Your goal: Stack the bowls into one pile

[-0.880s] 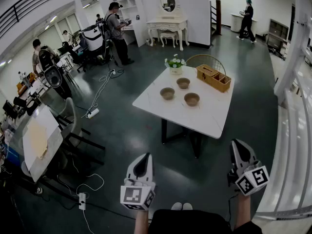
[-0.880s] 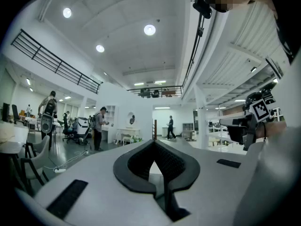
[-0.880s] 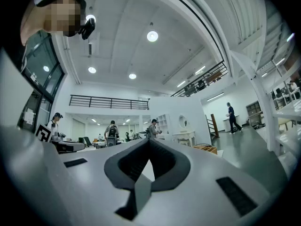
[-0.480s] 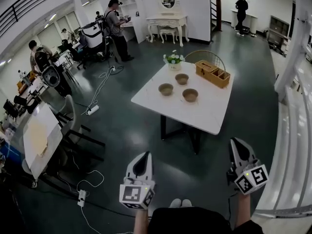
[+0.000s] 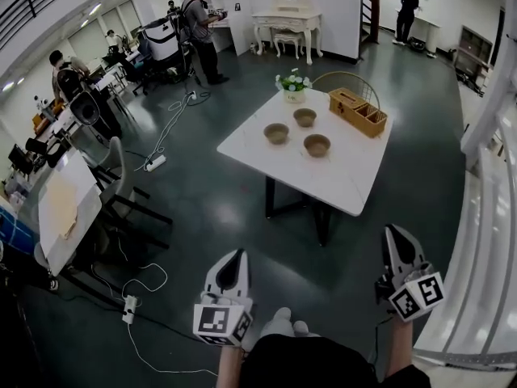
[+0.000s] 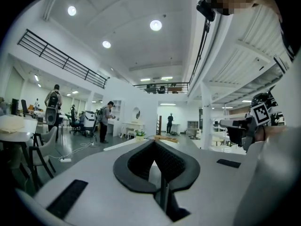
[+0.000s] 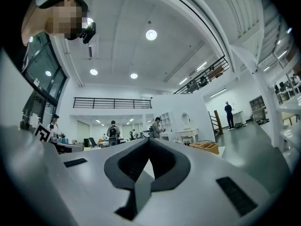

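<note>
Three brown bowls stand apart on a white table (image 5: 347, 186) some way ahead: one on the left (image 5: 276, 133), one at the back (image 5: 304, 117), one at the right (image 5: 317, 145). Both grippers are held low and near my body, far short of the table. My left gripper (image 5: 237, 255) is shut with nothing in it; in the left gripper view its tips (image 6: 154, 143) meet and the table edge shows beyond them. My right gripper (image 5: 393, 232) is shut and empty too, its tips (image 7: 149, 141) touching.
On the table also stand a flower pot (image 5: 294, 87) and a wooden box (image 5: 357, 111), with a round-backed chair (image 5: 346, 82) behind. Dark floor lies between me and the table. Cables and a power strip (image 5: 129, 307) lie at the left by chairs (image 5: 121, 192) and desks. Several people stand farther off.
The view has shifted slightly and a foot now shows forward below me. The table sits a little higher in the frame. Both grippers keep their places and stay shut.
</note>
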